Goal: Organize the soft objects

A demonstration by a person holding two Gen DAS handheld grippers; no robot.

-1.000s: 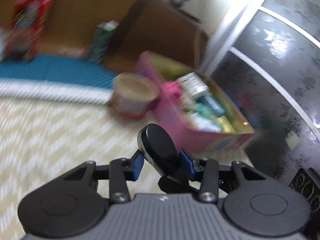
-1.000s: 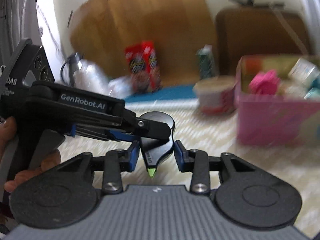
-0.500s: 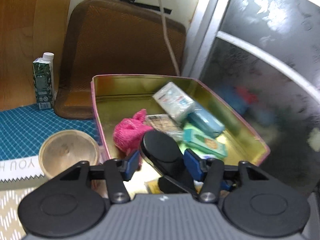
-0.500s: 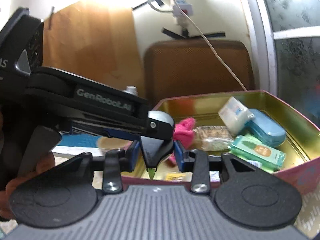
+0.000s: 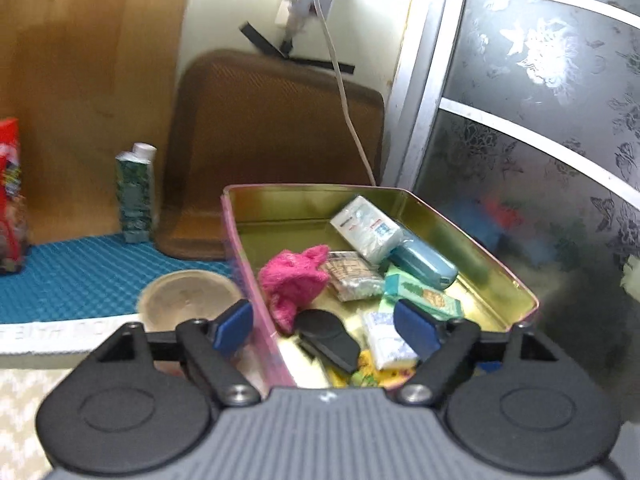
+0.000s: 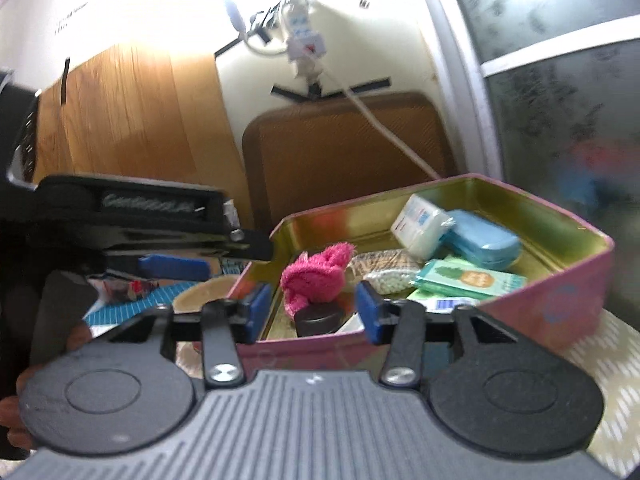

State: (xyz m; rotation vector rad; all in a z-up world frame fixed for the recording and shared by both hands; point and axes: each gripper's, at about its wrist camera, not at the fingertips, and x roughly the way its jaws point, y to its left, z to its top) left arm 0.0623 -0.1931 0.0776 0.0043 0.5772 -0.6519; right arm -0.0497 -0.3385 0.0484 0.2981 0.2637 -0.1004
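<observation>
While both claws [image 5: 324,326] [image 6: 312,312] are opening empty, a fuzzy pink cloth [image 5: 294,280] lies in the glossy tin [image 5: 460,236].

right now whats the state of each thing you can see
left gripper: jaws opening, nothing between the pads
right gripper: jaws opening, holding nothing
tin box: lid off, partly filled
black object: lying loose in the box
pink cloth: crumpled in the box
paper cup: upright beside the box

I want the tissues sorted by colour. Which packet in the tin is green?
The flat packet with the pineapple picture, lying nearer the camera than the blue case. The packet at the back is white.
</observation>
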